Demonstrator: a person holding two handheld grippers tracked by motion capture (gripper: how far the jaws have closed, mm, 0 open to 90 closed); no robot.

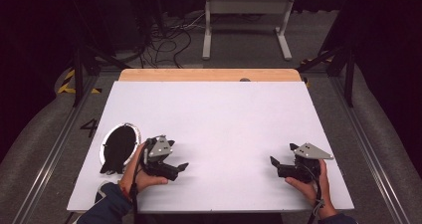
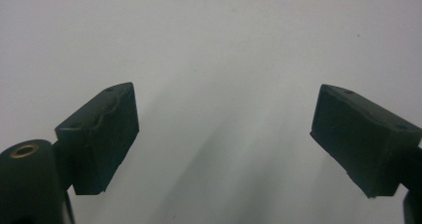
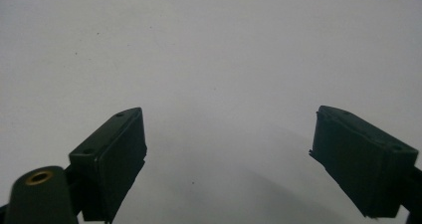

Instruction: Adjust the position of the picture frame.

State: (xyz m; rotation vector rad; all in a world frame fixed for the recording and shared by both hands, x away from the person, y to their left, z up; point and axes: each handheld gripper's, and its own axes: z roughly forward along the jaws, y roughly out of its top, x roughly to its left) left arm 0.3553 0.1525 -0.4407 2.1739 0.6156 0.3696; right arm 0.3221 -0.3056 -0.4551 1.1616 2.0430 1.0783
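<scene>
The left hand (image 1: 142,176) covers the rear body of the left gripper (image 1: 175,157) in the high view. That gripper overlaps the near right rim of the dark oval object (image 1: 118,147) by the sheet's (image 1: 219,129) left edge. What the oval object is cannot be told: its centre reads as plain black and its light rim is too small to resolve.

The sleeve (image 1: 107,209) is cut off by the bottom edge.

In each gripper view, the bottom edge cuts off both jaw bases.

A small dark mark (image 1: 244,79) on the wooden strip (image 1: 209,74) at the far edge is too small to identify.
</scene>
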